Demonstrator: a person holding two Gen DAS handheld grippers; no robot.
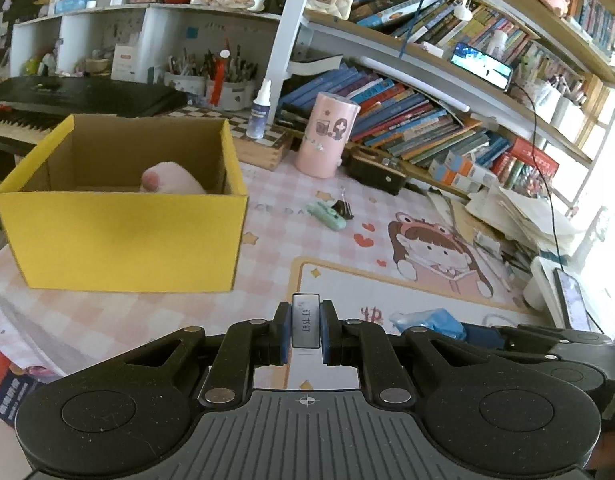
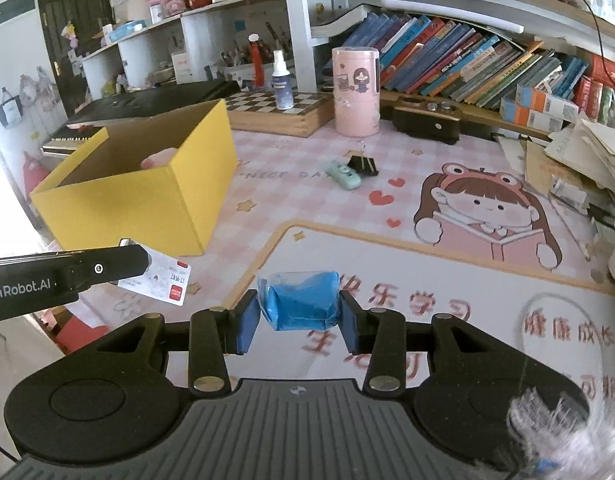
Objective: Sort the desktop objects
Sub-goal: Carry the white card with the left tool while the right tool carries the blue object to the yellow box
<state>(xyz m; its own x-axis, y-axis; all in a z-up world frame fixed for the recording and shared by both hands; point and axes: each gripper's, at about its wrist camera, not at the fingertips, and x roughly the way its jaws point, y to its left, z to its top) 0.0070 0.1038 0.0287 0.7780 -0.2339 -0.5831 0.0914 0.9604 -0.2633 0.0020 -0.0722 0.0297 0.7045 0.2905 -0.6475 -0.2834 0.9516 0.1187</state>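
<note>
My left gripper (image 1: 306, 322) is shut on a small white staple box (image 1: 306, 326), held above the pink desk mat, right of the yellow cardboard box (image 1: 119, 236). A pink plush toy (image 1: 169, 180) lies inside that box. My right gripper (image 2: 299, 308) is shut on a blue wrapped packet (image 2: 299, 300), also lifted over the mat. In the right wrist view, the left gripper (image 2: 141, 260) and its staple box (image 2: 159, 280) show at the left, near the yellow cardboard box (image 2: 147, 200). A mint-green mini stapler (image 2: 345, 176) and a black binder clip (image 2: 363, 166) lie mid-desk.
A pink cylinder tin (image 2: 355, 92), a spray bottle (image 2: 282, 80) on a chessboard case (image 2: 279, 114) and a dark wooden box (image 2: 427, 120) stand at the back. Leaning books (image 2: 467, 64) fill the shelf; loose papers (image 2: 587, 152) pile up at the right. A keyboard (image 1: 19, 120) sits behind the yellow box.
</note>
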